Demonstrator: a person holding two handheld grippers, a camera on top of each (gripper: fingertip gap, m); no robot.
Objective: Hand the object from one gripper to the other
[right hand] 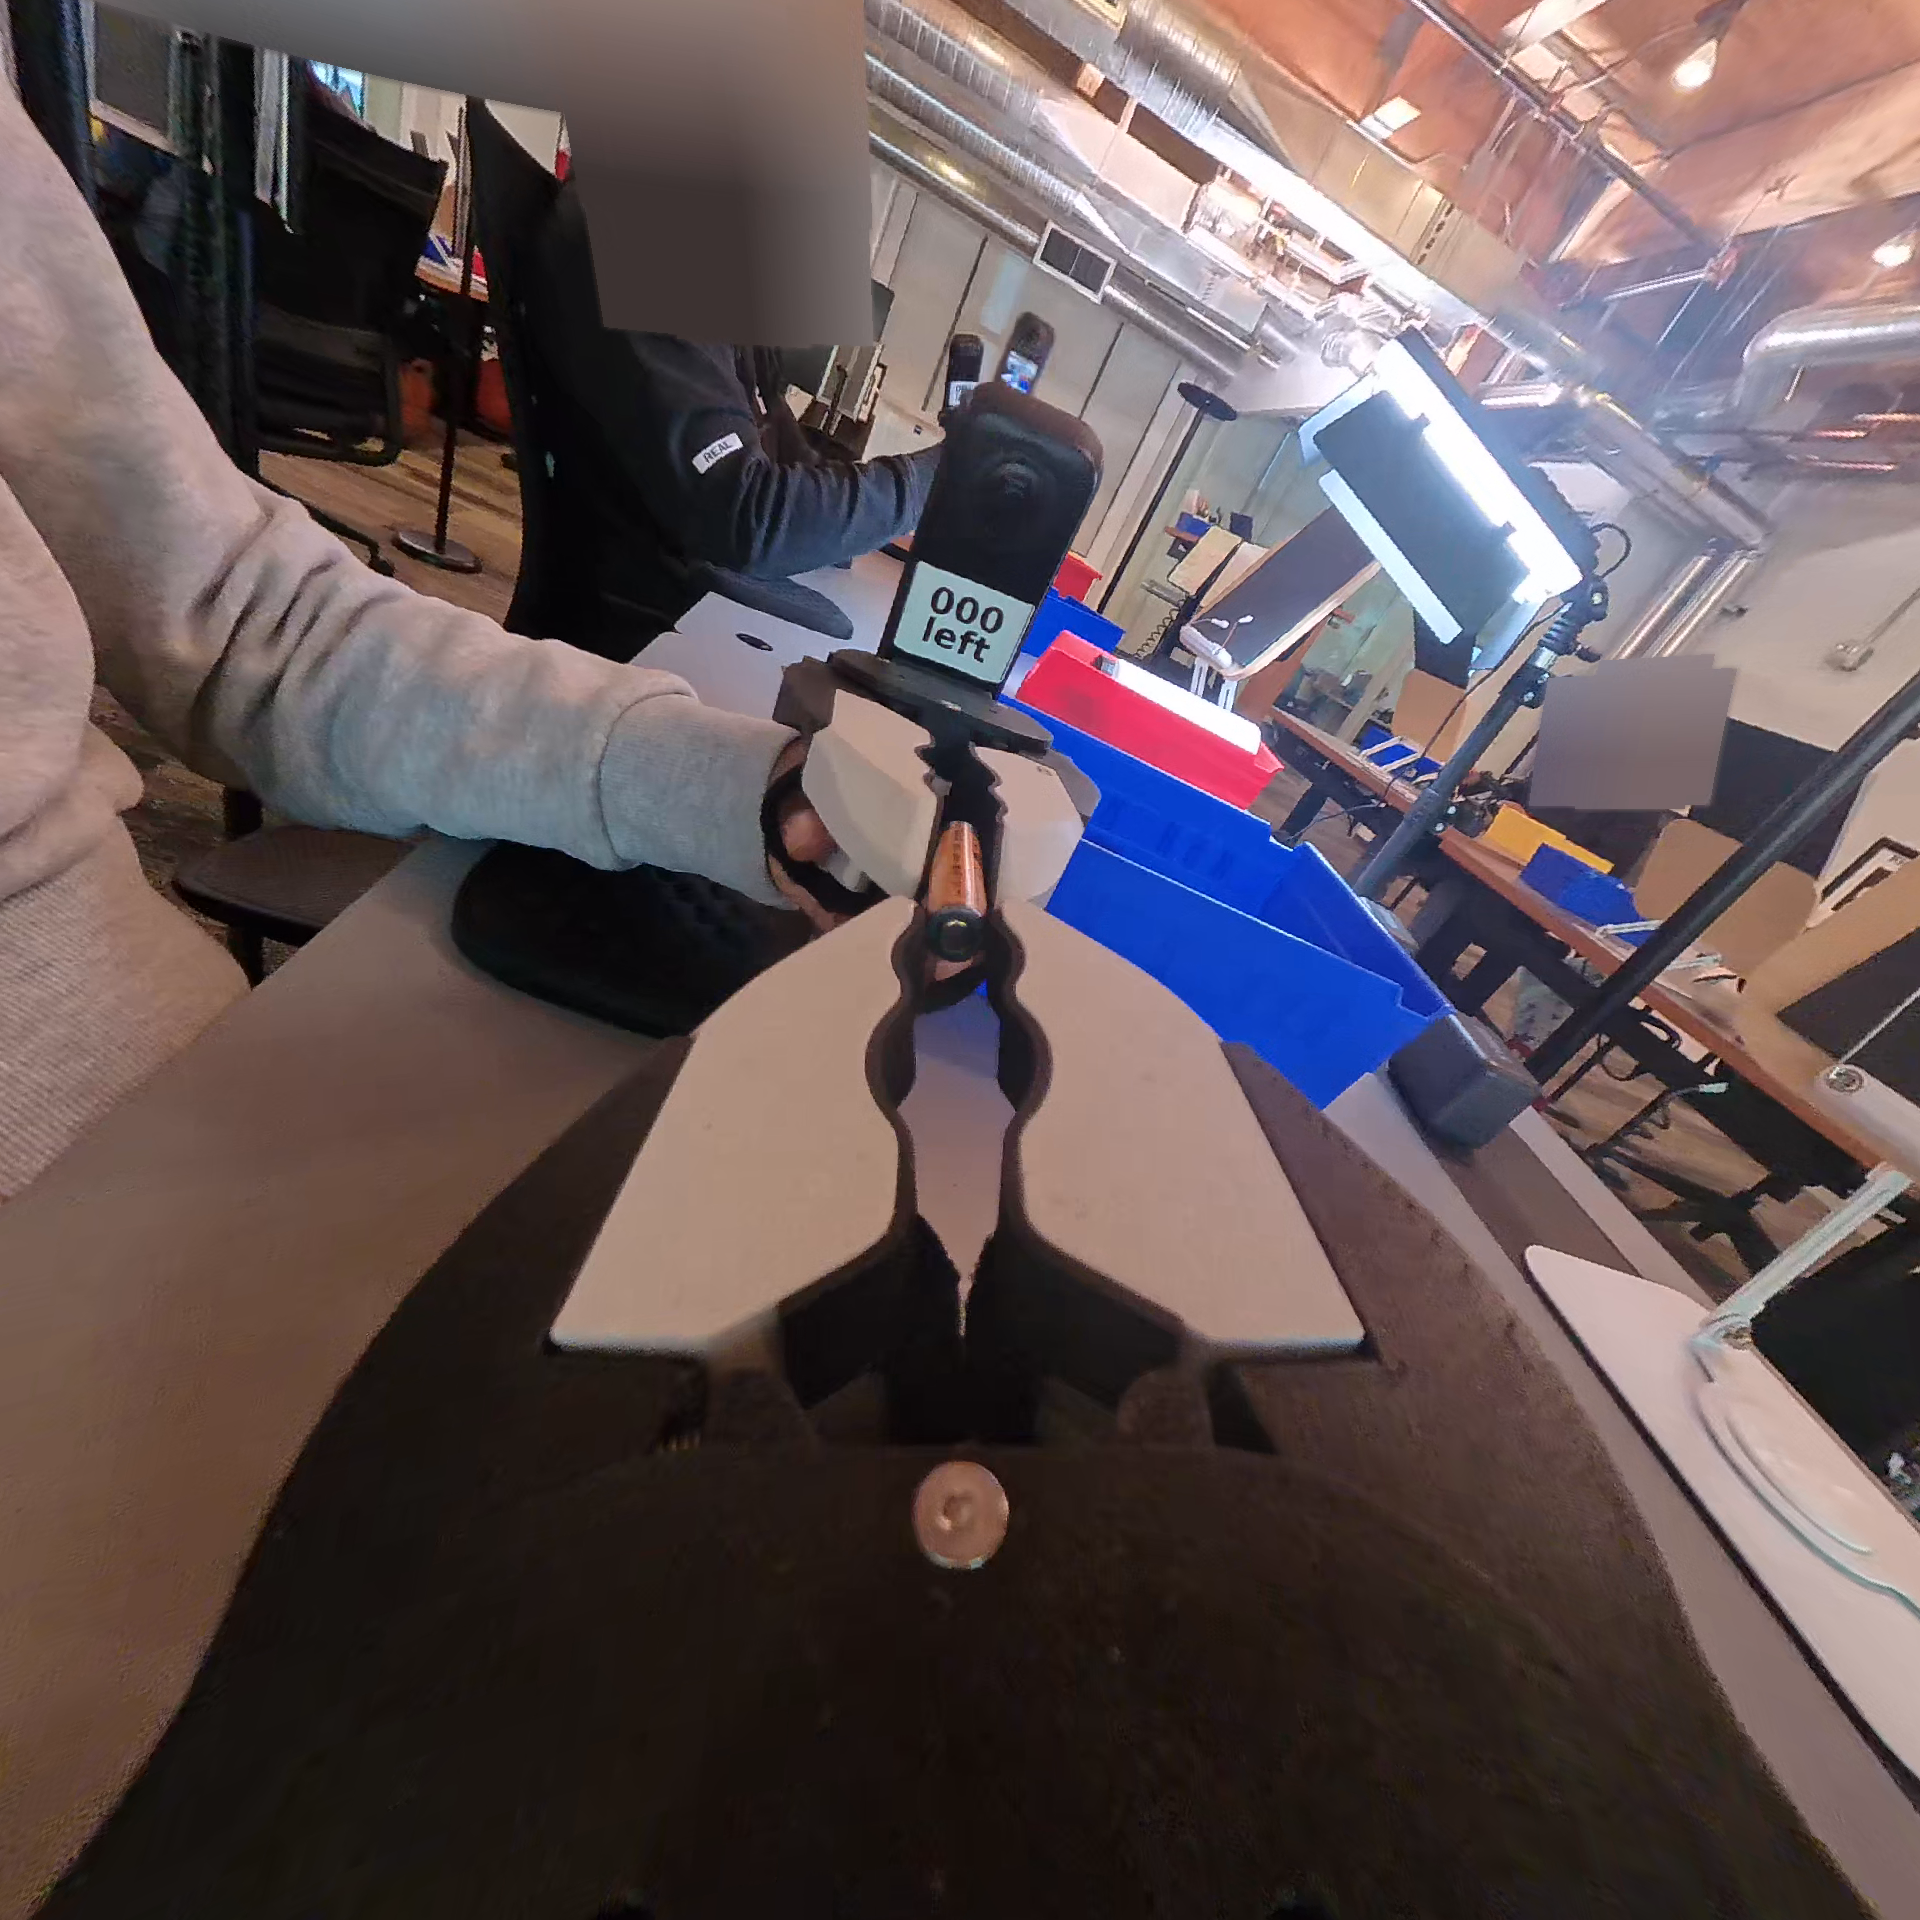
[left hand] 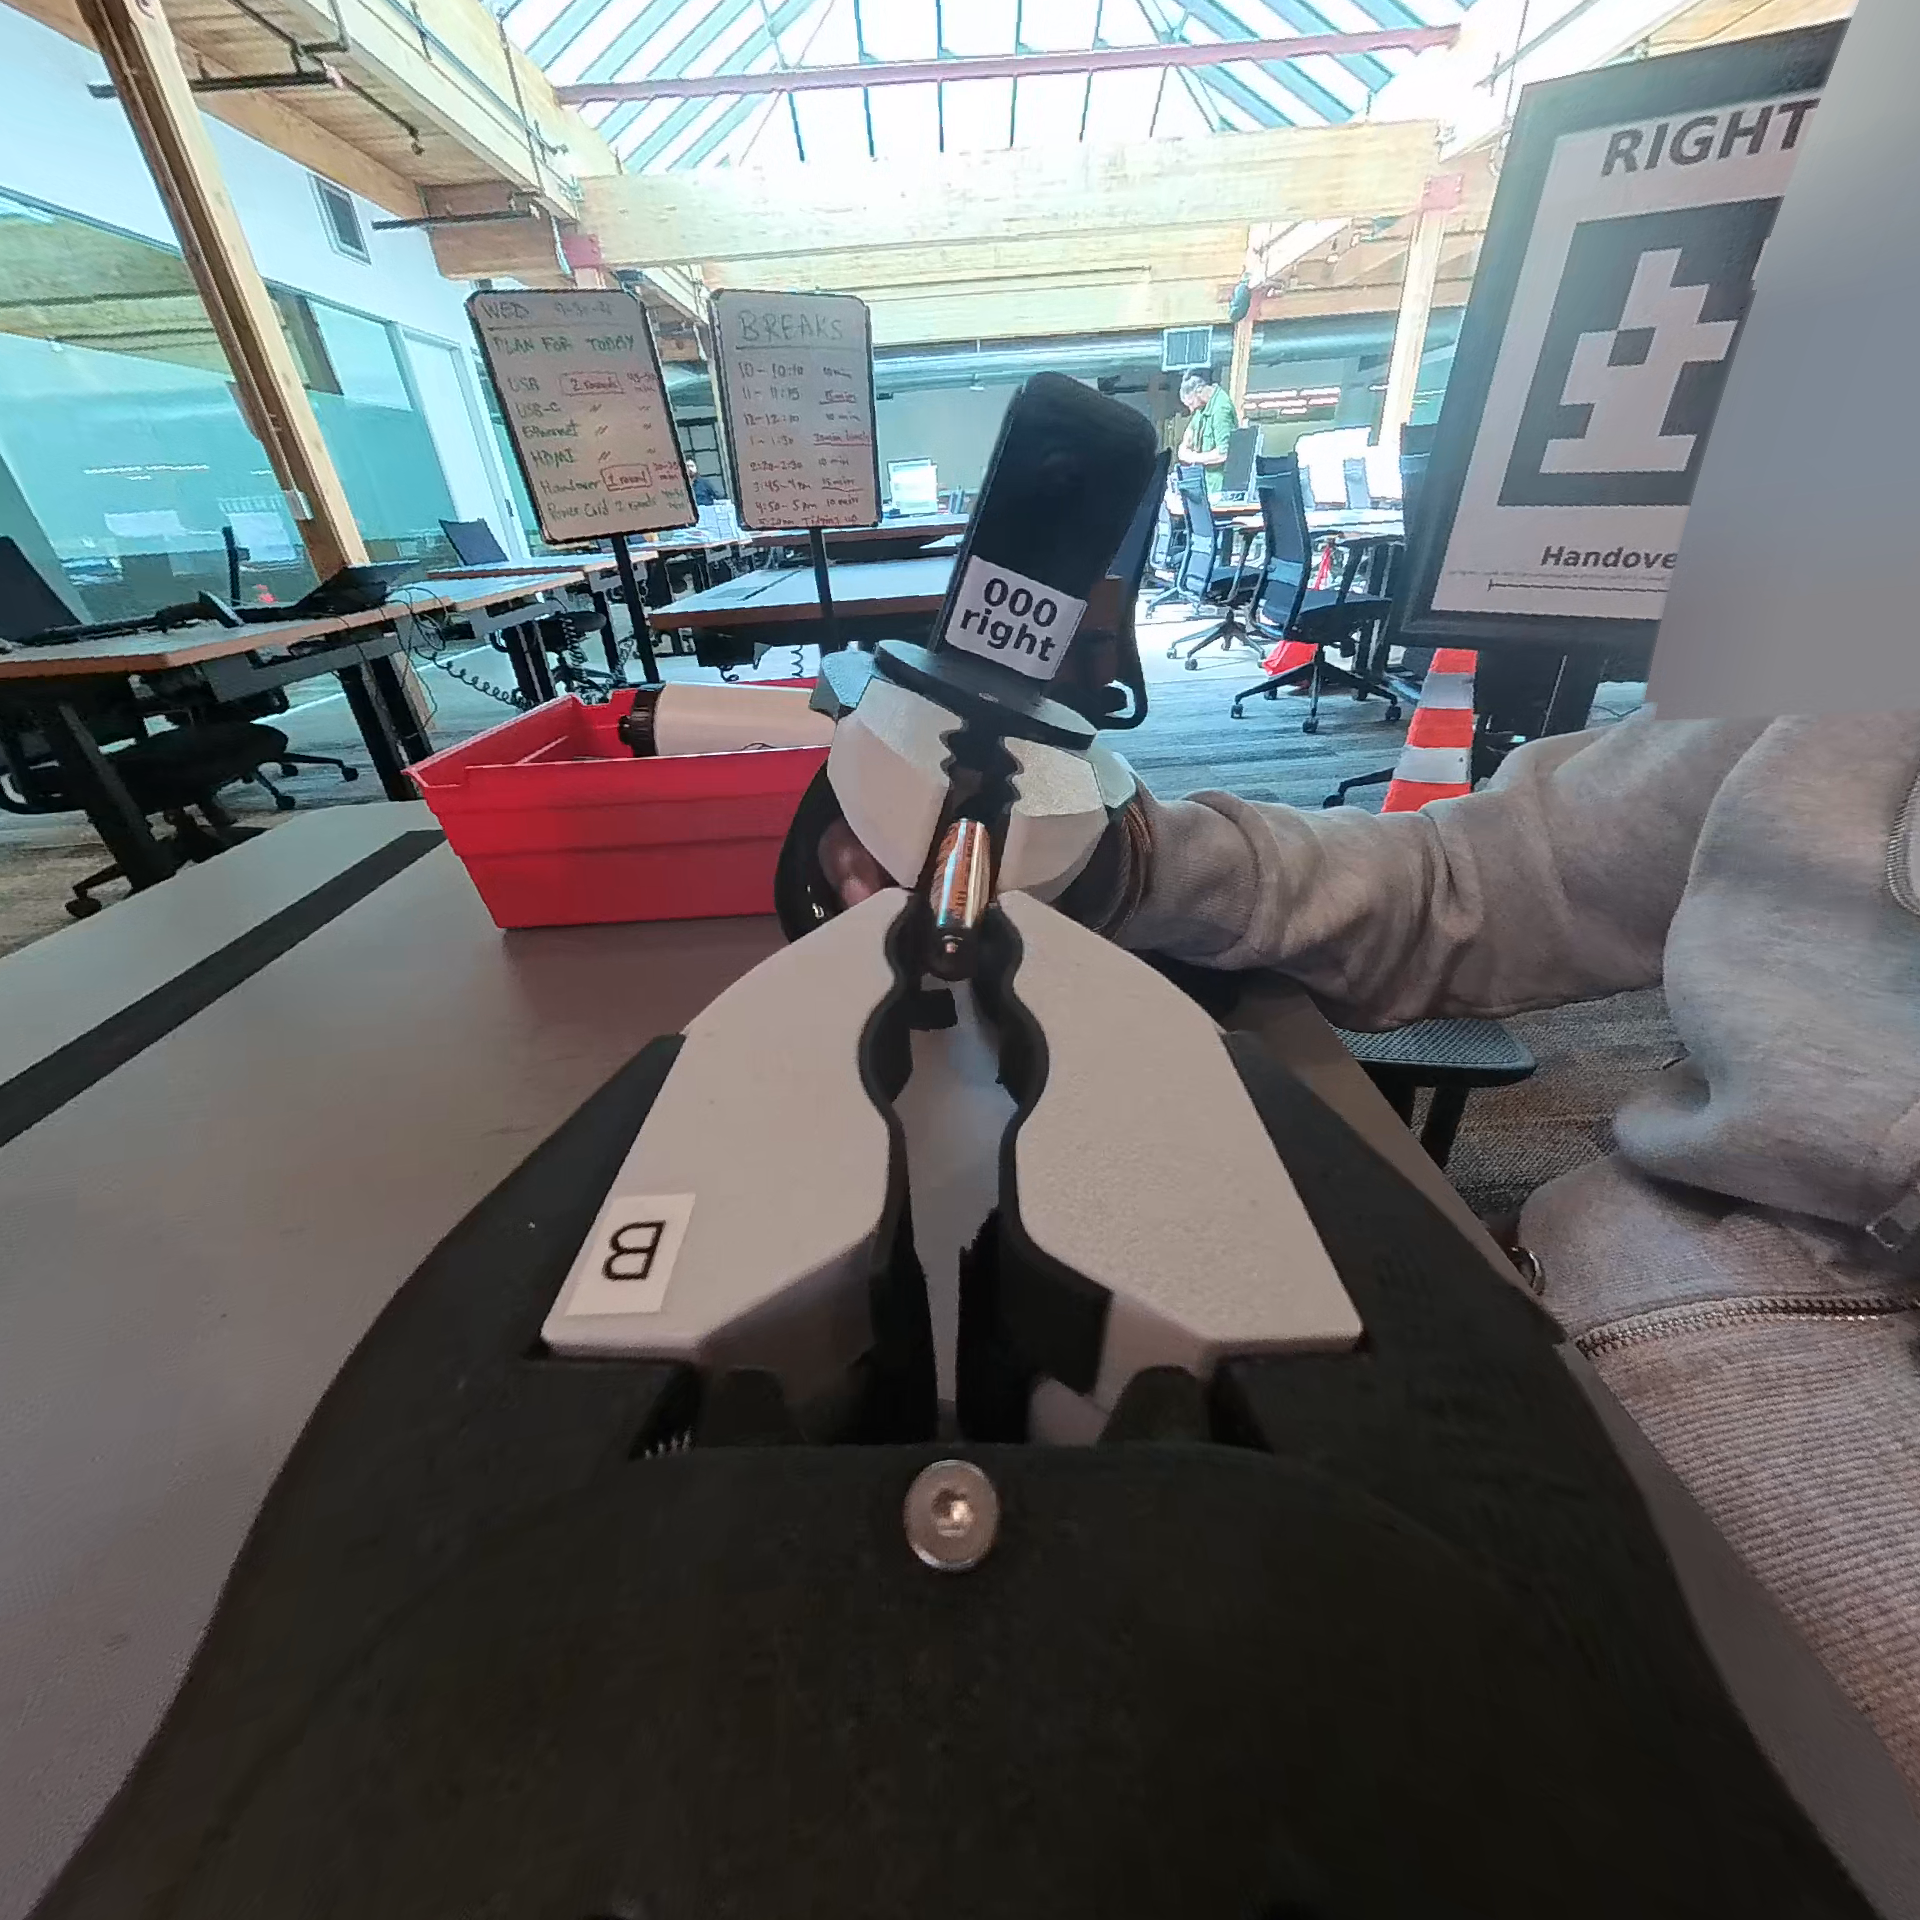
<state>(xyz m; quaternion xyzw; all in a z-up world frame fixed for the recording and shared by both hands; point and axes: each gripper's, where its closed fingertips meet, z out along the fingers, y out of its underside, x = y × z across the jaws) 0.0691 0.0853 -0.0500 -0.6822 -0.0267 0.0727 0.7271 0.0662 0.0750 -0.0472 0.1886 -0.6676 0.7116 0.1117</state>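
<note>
We are mid-handover, above the grey table [left hand: 260,1039]. A small copper-and-black battery [left hand: 958,891] bridges the two tools, which face each other nose to nose. Our left gripper [left hand: 951,961] pinches one end between its tips, and our right gripper [right hand: 956,940] is closed on the other end, so both appear to hold it at once. Which side is giving we cannot tell. We judge the next move is for one pair of jaws to spread while the other keeps its pinch, then draw apart straight along the battery's axis, clear of the red bin [left hand: 623,821] beyond.
</note>
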